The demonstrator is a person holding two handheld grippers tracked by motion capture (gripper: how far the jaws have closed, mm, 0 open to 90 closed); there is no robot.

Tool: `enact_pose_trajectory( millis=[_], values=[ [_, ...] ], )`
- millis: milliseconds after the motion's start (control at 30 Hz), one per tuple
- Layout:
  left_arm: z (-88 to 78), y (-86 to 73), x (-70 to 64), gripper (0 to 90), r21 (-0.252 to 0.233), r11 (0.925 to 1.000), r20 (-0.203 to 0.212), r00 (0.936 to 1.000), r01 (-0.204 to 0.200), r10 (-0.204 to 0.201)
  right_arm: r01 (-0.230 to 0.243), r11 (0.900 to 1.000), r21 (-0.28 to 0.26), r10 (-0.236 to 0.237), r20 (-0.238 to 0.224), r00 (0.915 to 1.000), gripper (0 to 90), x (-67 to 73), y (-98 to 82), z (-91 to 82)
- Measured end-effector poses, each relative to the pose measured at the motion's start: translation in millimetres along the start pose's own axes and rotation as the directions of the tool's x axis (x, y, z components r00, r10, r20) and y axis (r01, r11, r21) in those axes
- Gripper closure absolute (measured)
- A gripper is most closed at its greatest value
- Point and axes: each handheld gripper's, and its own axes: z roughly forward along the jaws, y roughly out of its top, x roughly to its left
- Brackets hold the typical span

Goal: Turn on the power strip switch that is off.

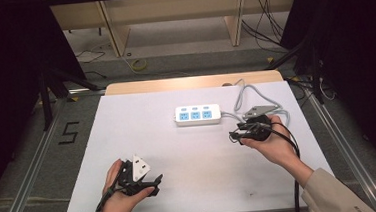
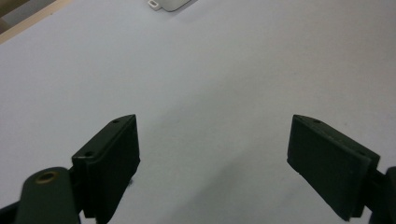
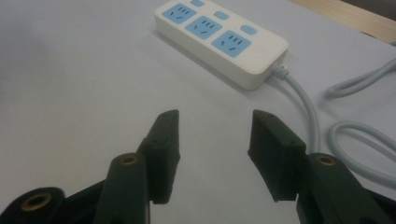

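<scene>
My right tongs (image 3: 212,135) gaped empty near the glossy rectangular white power strip (image 3: 219,39); left tongs (image 2: 212,154) stood wide over the matte bench (image 2: 224,70).

We seem to be in a lab: dark curtains (image 1: 3,74) at both sides of the frame, loose cables (image 1: 265,20) on the floor at top, metal rails (image 1: 35,167) flanking the table (image 1: 143,134).
</scene>
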Motion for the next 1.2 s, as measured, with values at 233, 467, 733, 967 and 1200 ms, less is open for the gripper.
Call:
enact_pose_trajectory(
  millis=[233, 467, 733, 967, 1200],
  values=[
    [0.8, -0.2, 0.1, 16.5, -0.001, 1.0, 0.0, 1.0, 0.008, -0.008, -0.022, 1.0, -0.002, 0.022, 0.009, 0.9997, 47.6, -7.0, -17.9, -11.4],
    [1.3, -0.5, 0.0, 16.5, 0.001, 1.0, 0.001, 1.0, 0.005, -0.005, -0.044, 0.999, -0.01, 0.044, 0.006, 0.999, 43.4, -10.9, -36.5, -23.4],
    [0.9, -0.7, 0.4, 16.6, 0.0, 0.9999, 0.0, 0.9999, 0.012, -0.012, -0.051, 0.998, -0.035, 0.051, 0.001, 0.9987, 41.3, -10.5, -56.8, -38.6],
    [0.7, -0.9, 0.6, 16.7, 0.003, 0.9999, 0.0, 0.9999, 0.012, -0.012, -0.061, 0.996, -0.064, 0.062, 0.017, 0.9979, 40.0, -11.3, -75.1, -52.3],
    [0.9, -0.3, 0.1, 16.6, 0.006, 0.9999, -0.004, 0.9999, 0.012, -0.012, -0.067, 0.995, -0.073, 0.068, 0.017, 0.9975, 39.1, -7.7, -85.7, -59.2]
  ],
)
